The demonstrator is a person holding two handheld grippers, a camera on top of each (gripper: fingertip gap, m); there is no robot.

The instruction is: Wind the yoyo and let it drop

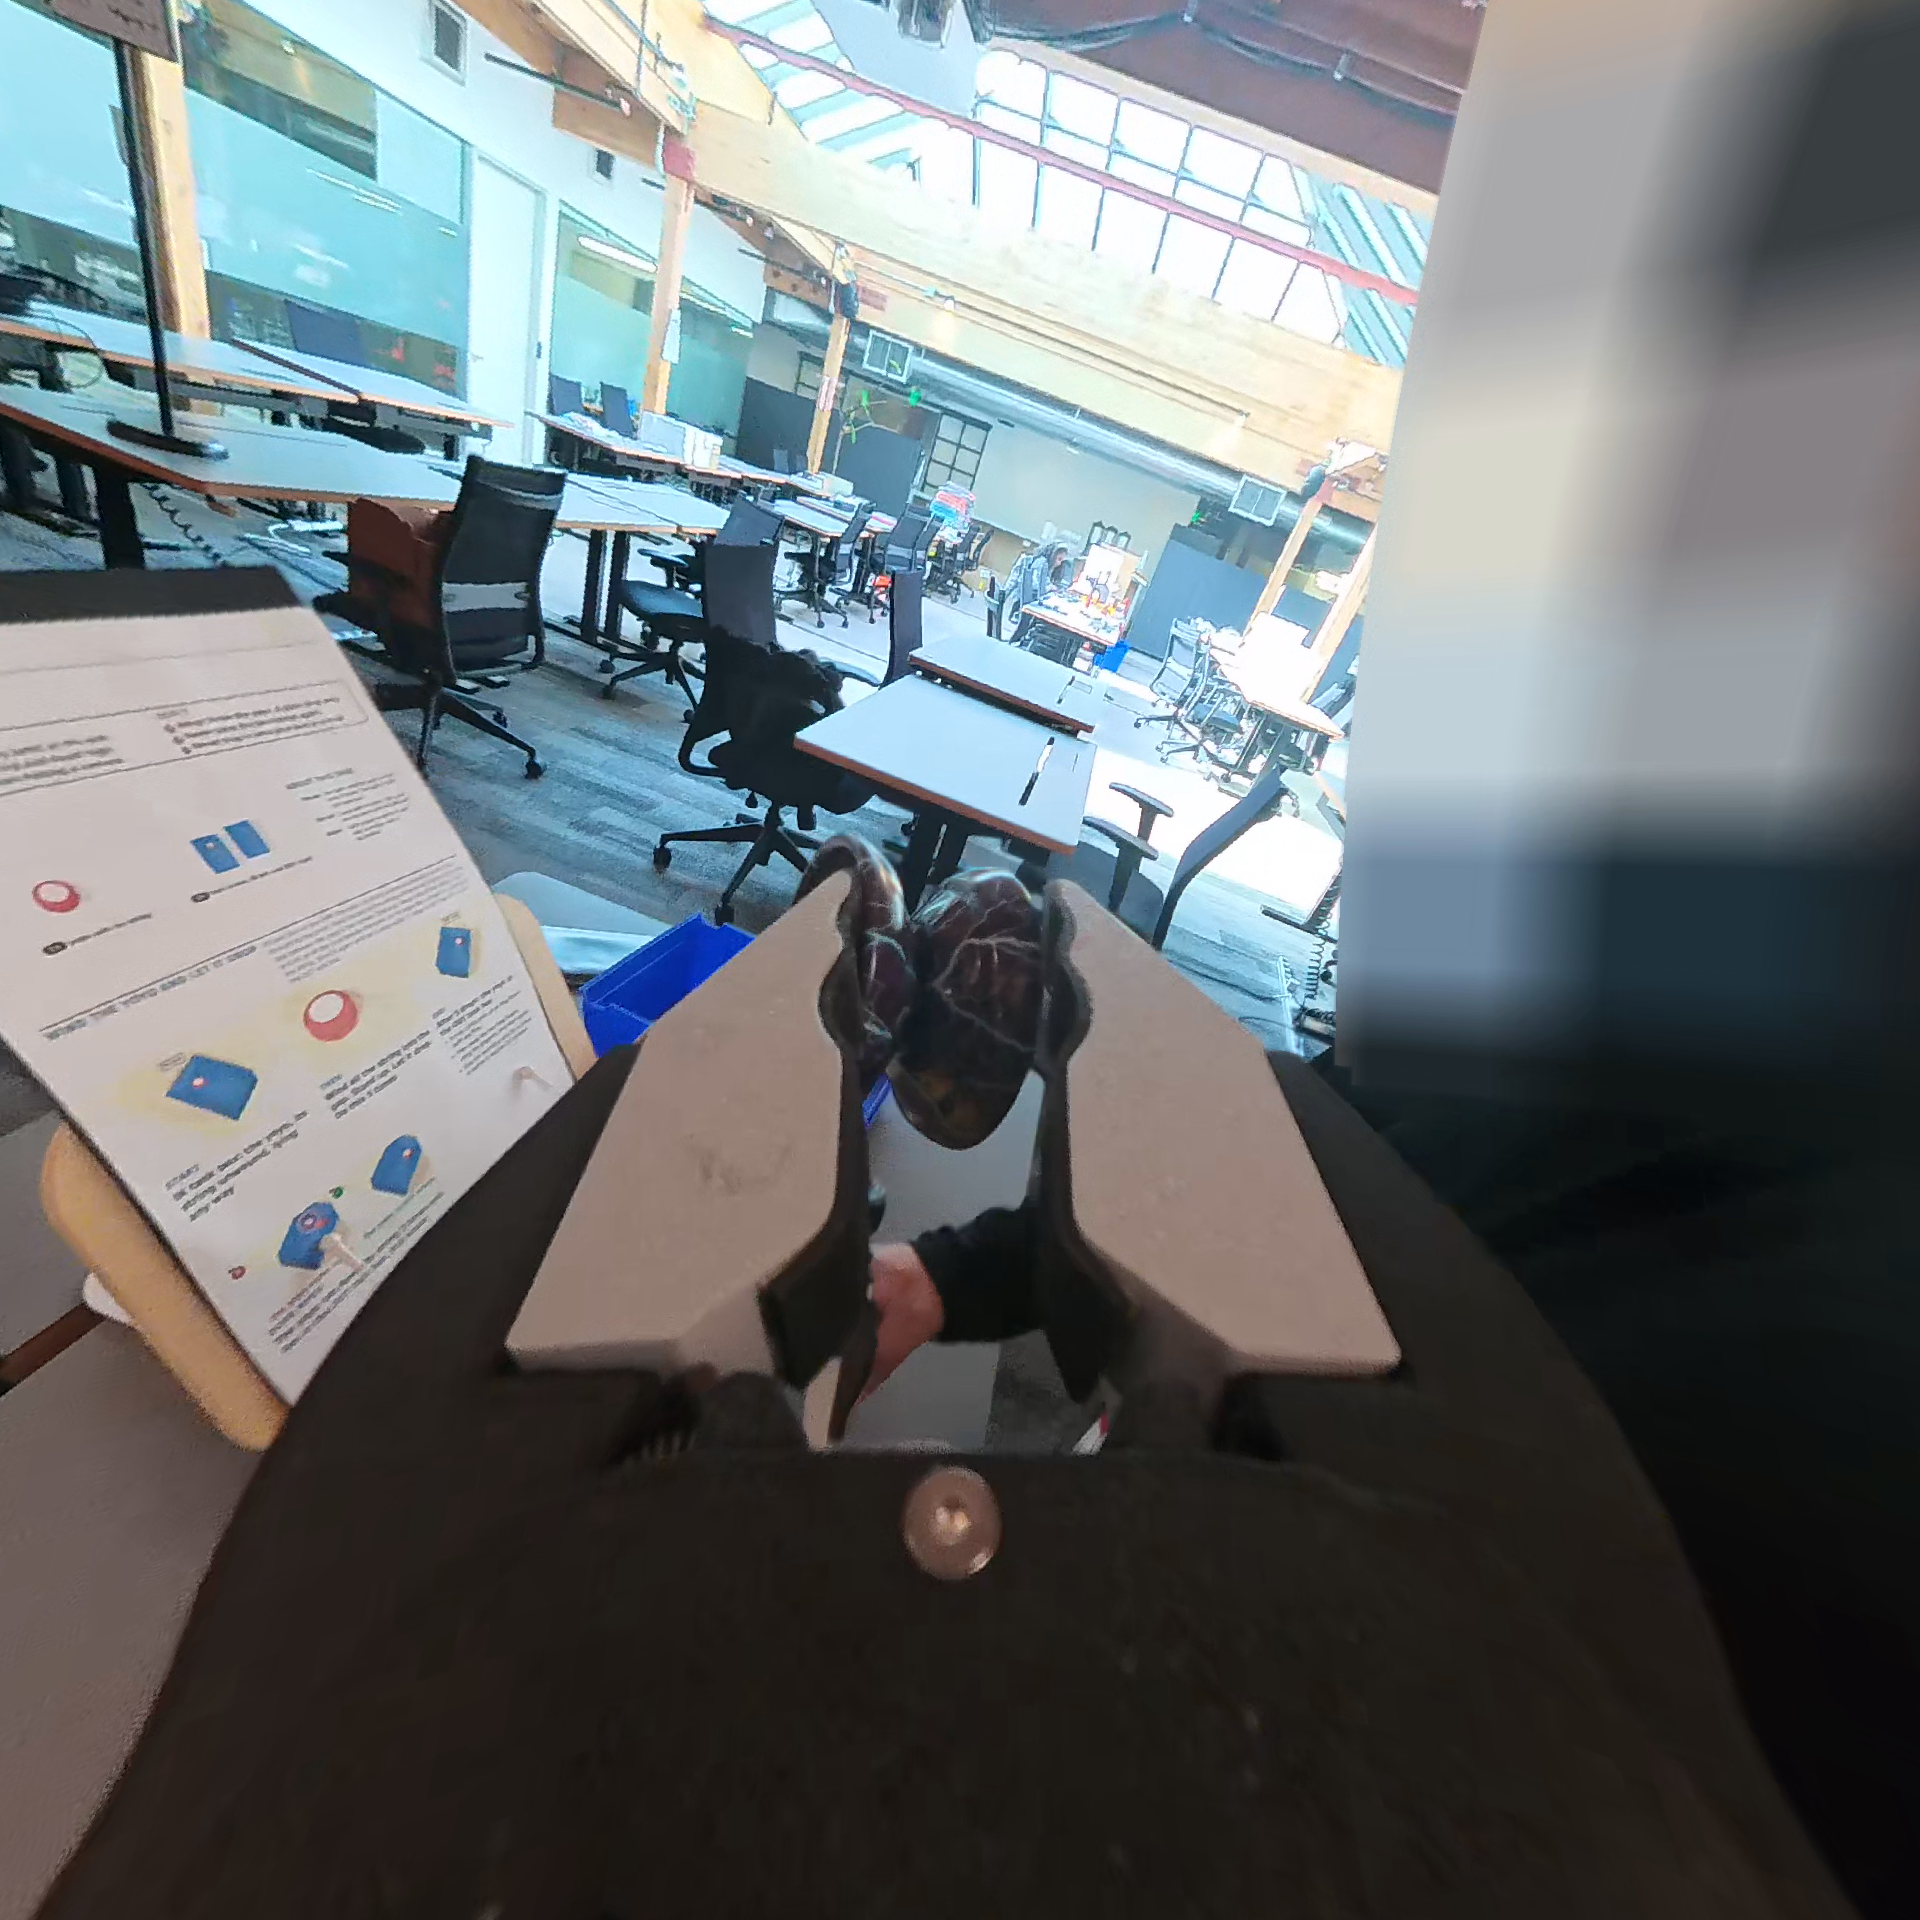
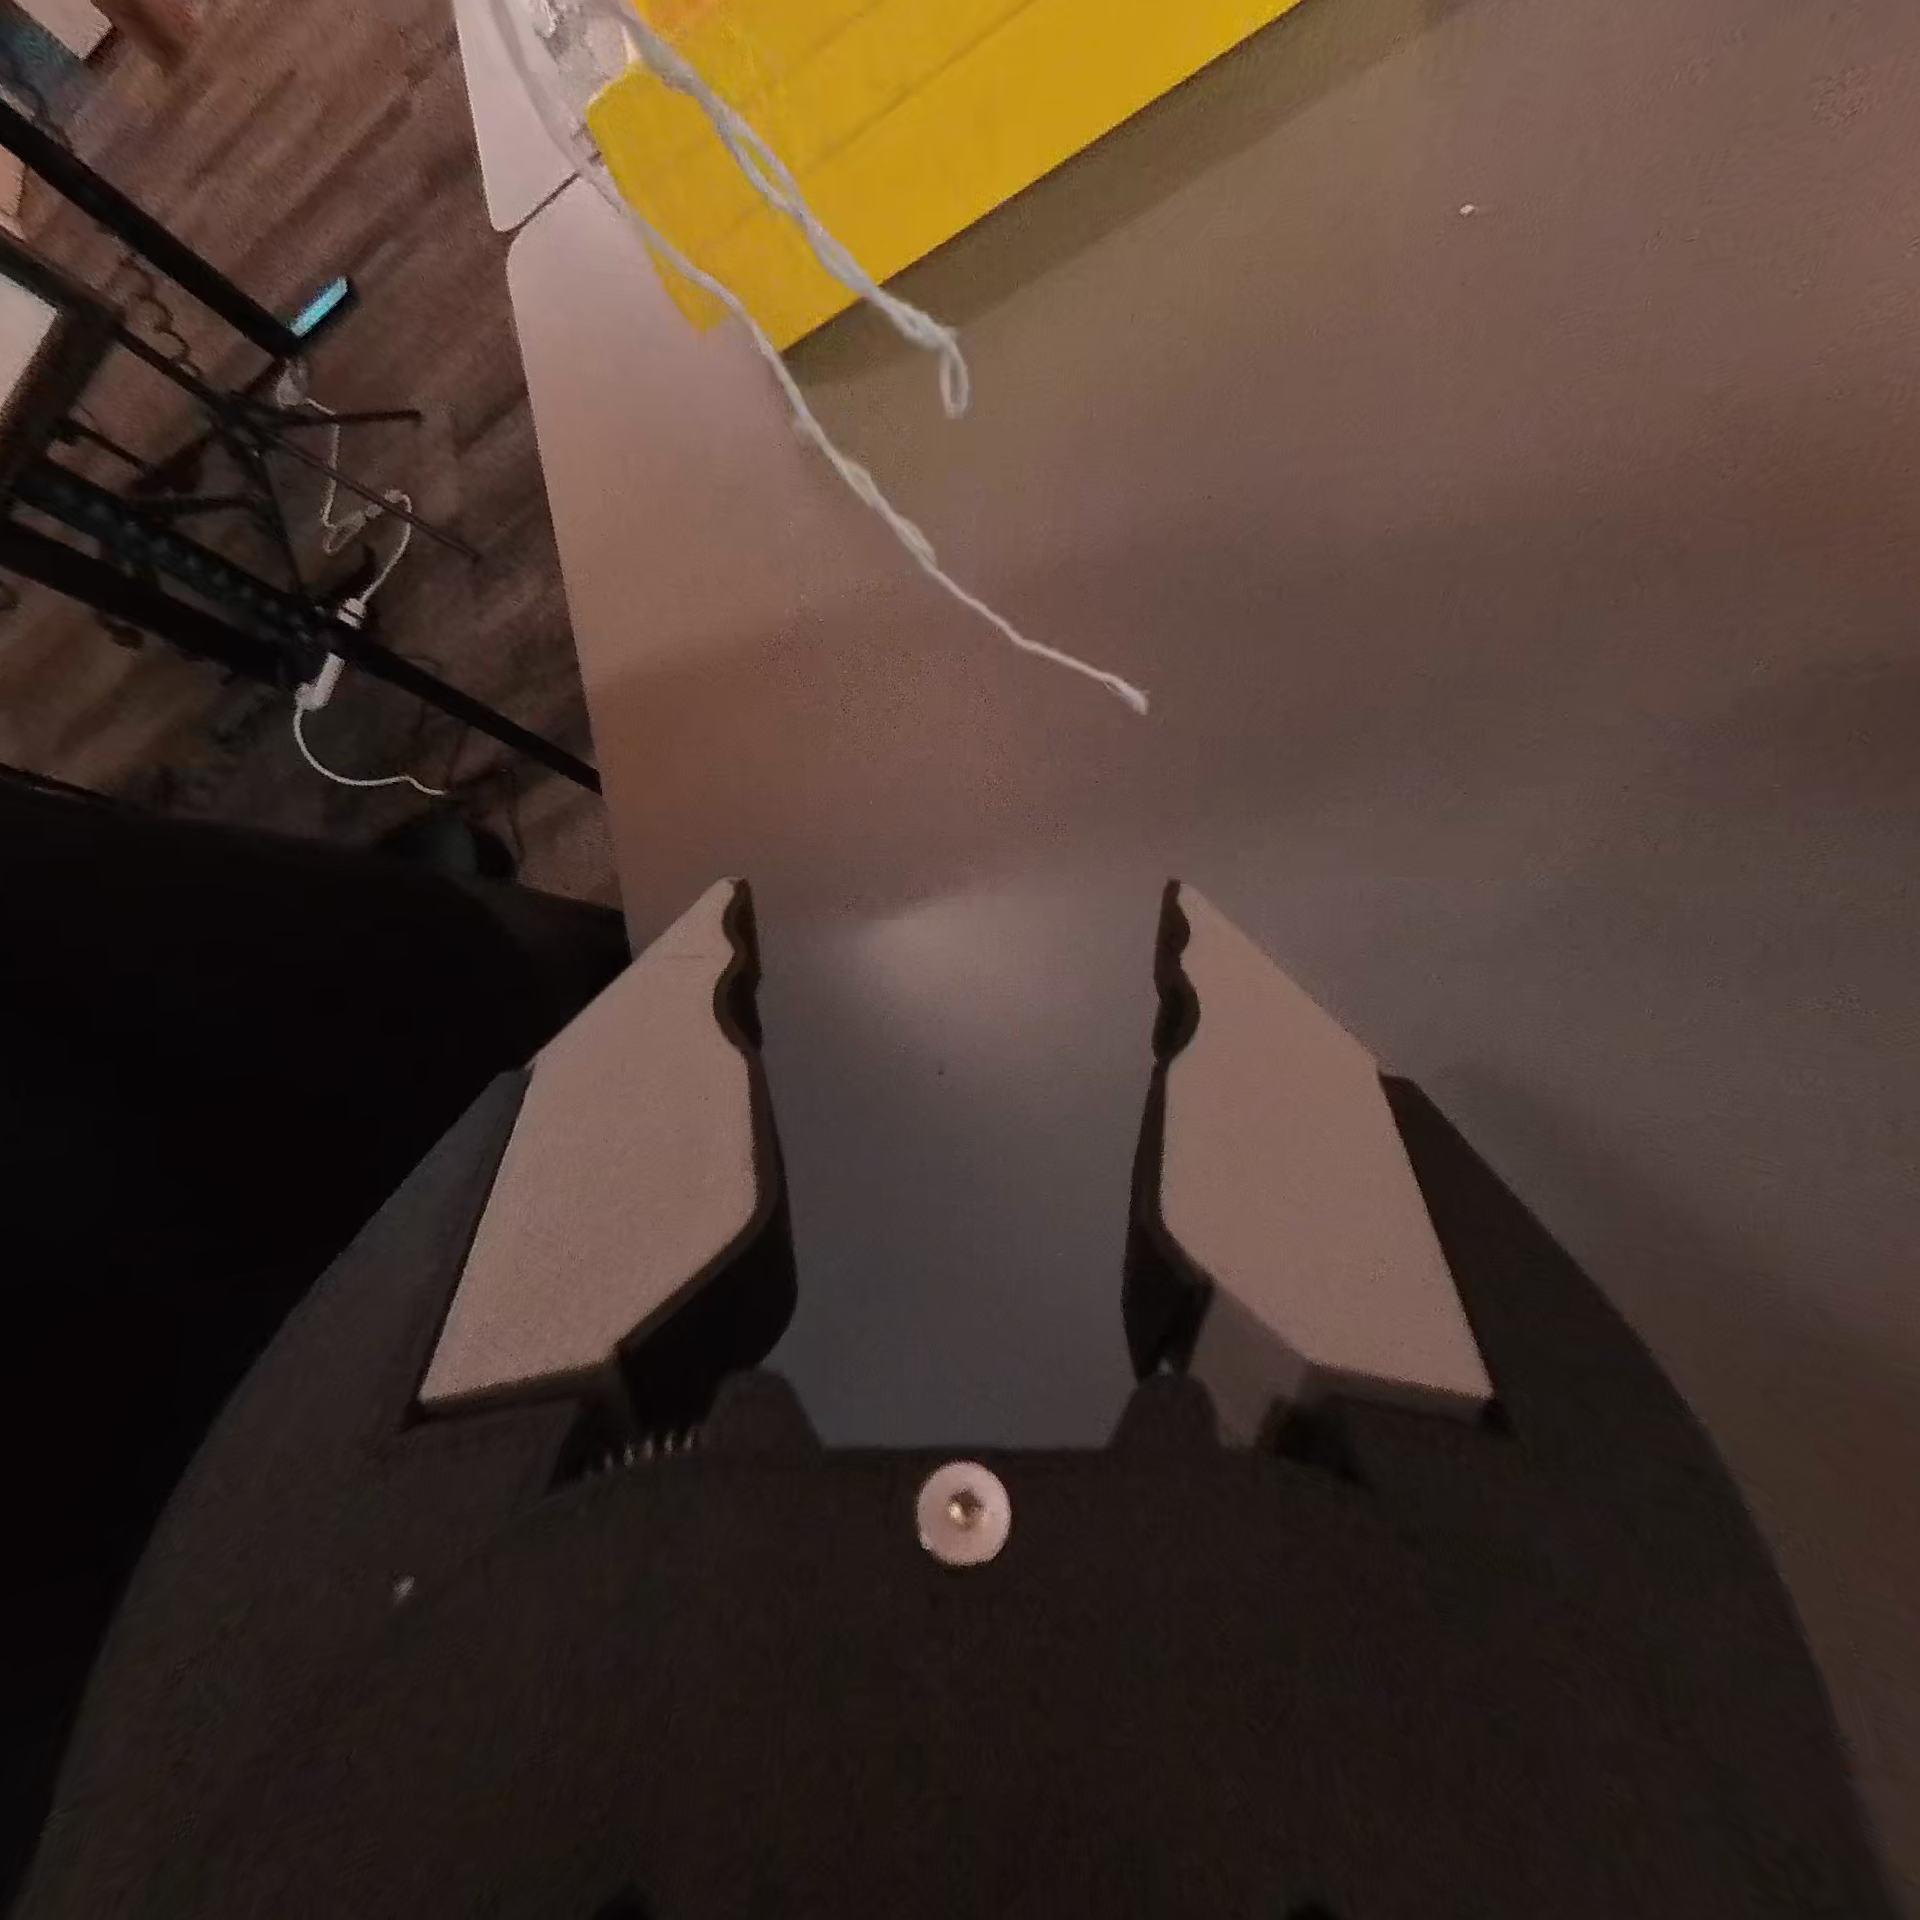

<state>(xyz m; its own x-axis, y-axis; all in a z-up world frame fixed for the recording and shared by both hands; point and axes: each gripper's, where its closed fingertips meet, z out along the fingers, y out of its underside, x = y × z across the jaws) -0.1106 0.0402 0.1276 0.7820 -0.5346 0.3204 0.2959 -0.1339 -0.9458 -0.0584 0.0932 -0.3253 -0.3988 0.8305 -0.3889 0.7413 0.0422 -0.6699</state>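
In the left wrist view my left gripper (image 1: 948, 940) is shut on a dark marbled yoyo (image 1: 961, 1029), held up in the air well above the table. Both halves of the yoyo show between the fingertips. In the right wrist view my right gripper (image 2: 956, 935) is open and empty, pointing down at the grey table (image 2: 1455, 727). The white yoyo string (image 2: 914, 540) hangs loose in front of it, with a small loop (image 2: 953, 379) and a free end (image 2: 1138, 701) above the tabletop. The string is apart from the right fingertips.
A printed instruction sheet on a wooden stand (image 1: 239, 935) is at the left. A blue bin (image 1: 665, 977) sits behind it. A yellow bin (image 2: 914, 135) lies on the table ahead of the right gripper. The table's left edge (image 2: 582, 623) drops to the floor. A person's sleeve (image 1: 977, 1278) shows below. My hands' fingertips stand some 45 cm from each other.
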